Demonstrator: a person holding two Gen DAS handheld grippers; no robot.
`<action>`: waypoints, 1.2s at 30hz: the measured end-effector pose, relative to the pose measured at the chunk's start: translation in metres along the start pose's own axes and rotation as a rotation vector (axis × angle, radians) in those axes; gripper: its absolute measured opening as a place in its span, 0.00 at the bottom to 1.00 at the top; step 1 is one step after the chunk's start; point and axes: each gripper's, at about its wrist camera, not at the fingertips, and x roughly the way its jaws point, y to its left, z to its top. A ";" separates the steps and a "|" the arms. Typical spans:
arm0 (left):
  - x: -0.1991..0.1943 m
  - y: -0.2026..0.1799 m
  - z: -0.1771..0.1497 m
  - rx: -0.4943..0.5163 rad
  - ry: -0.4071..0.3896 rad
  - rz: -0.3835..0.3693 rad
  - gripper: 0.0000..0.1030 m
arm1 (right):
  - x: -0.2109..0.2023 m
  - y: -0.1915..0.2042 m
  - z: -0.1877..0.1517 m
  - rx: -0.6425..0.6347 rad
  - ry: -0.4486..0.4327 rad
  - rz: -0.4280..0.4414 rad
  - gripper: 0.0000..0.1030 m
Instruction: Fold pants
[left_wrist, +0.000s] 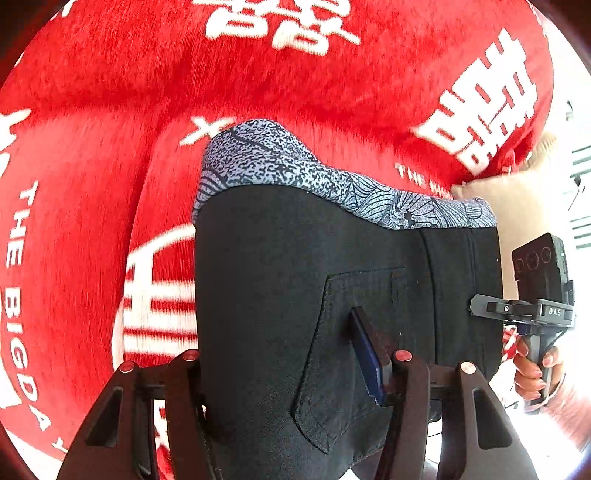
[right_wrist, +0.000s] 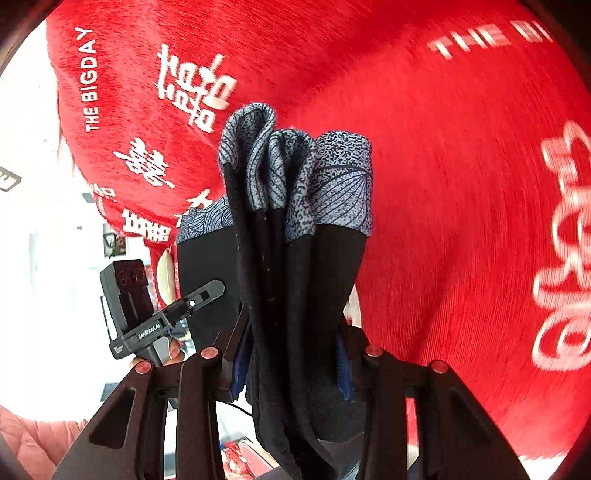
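Observation:
Black pants (left_wrist: 295, 280) with a grey patterned waistband (left_wrist: 280, 162) hang in the air above a red blanket. My left gripper (left_wrist: 288, 373) is shut on the pants near a back pocket (left_wrist: 354, 332), its blue pad (left_wrist: 369, 354) pressed on the cloth. My right gripper (right_wrist: 291, 354) is shut on several bunched layers of the pants (right_wrist: 295, 258), with the patterned waistband (right_wrist: 295, 173) folded over above it. The right gripper also shows in the left wrist view (left_wrist: 532, 306) at the pants' right edge. The left gripper shows in the right wrist view (right_wrist: 173, 314).
A red blanket with white lettering (left_wrist: 110, 110) covers the surface below and also fills the right wrist view (right_wrist: 461, 184). A beige cushion (left_wrist: 517, 206) lies at its far edge. A bright room lies beyond.

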 end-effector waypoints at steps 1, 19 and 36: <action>0.002 0.002 -0.006 0.001 0.008 0.000 0.57 | 0.002 -0.002 -0.007 0.001 -0.003 -0.011 0.40; 0.026 0.035 -0.041 -0.005 -0.070 0.174 0.92 | 0.036 -0.023 -0.036 -0.063 -0.019 -0.279 0.62; -0.032 -0.024 -0.074 0.126 -0.112 0.171 0.91 | 0.023 0.058 -0.090 -0.183 -0.091 -0.605 0.28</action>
